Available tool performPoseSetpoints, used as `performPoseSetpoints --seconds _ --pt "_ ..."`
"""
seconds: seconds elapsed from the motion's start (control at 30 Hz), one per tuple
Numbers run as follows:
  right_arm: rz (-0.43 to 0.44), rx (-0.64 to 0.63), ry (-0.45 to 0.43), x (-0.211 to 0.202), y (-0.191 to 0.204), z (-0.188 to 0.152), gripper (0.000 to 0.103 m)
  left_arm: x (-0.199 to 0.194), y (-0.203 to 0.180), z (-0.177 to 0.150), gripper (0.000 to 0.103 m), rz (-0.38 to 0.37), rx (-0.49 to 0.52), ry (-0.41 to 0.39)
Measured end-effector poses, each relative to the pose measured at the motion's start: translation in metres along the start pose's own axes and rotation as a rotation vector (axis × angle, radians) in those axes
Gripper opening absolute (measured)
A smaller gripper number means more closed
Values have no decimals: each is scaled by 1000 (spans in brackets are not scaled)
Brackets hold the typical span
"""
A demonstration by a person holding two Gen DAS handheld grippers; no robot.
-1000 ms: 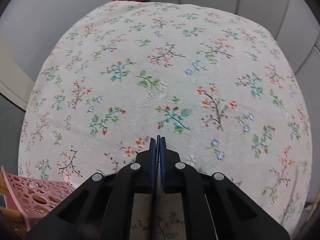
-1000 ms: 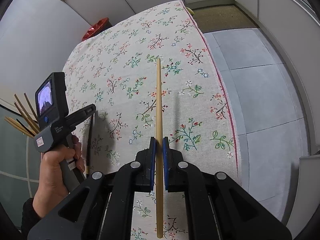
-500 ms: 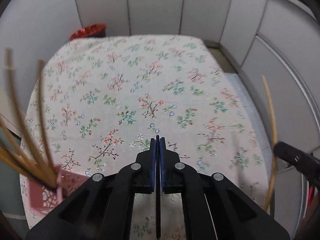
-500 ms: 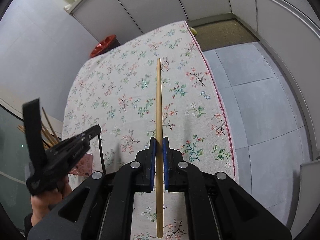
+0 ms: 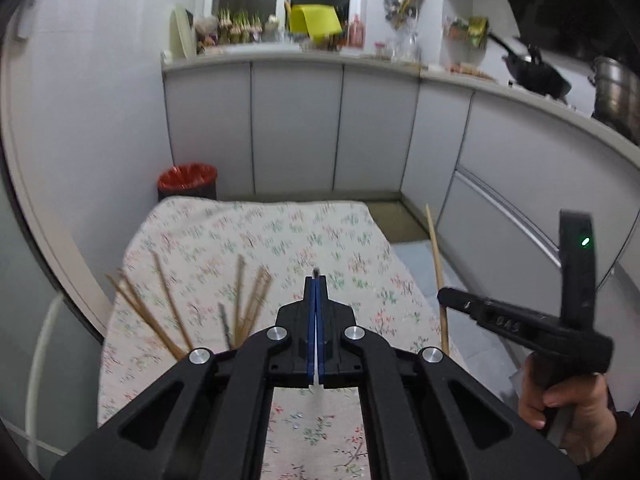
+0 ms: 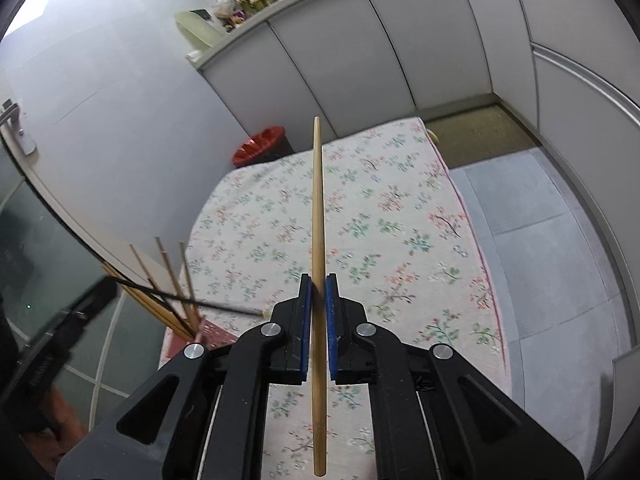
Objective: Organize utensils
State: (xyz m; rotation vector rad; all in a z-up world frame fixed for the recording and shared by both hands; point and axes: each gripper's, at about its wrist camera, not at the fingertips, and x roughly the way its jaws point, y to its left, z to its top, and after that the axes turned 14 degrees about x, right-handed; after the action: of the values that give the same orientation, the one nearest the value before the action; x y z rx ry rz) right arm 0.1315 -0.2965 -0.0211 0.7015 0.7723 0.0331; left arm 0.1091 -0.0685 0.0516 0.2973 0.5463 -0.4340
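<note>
While the bamboo chopstick sits pinched mid-length in your right gripper, above the floral table's near edge, keep it aligned and steer toward the chopstick bundle at the near-left corner. Your left gripper is pressed together on a thin black chopstick.

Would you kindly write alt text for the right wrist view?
The right gripper is shut on a wooden chopstick pointing forward over a floral tablecloth. At lower left, more chopsticks stand in a pink holder, and a thin black chopstick crosses in front of them.
</note>
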Motion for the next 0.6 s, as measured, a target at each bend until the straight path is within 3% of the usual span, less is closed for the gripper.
performPoseSetpoints --seconds 0.17,0.27,0.4,0.6 --pt "30 -43 -21 2 23 -8 6 -42 40 3 0 40 -56 -95" --pt "29 -62 -14 7 31 -13 6 -48 58 -4 0 1 -104 -97" --pt "15 -88 9 20 39 -18 6 -30 59 -23 0 -93 -124 -20" --pt "-29 -74 45 38 32 -16 6 20 27 -47 1 -160 -12 177"
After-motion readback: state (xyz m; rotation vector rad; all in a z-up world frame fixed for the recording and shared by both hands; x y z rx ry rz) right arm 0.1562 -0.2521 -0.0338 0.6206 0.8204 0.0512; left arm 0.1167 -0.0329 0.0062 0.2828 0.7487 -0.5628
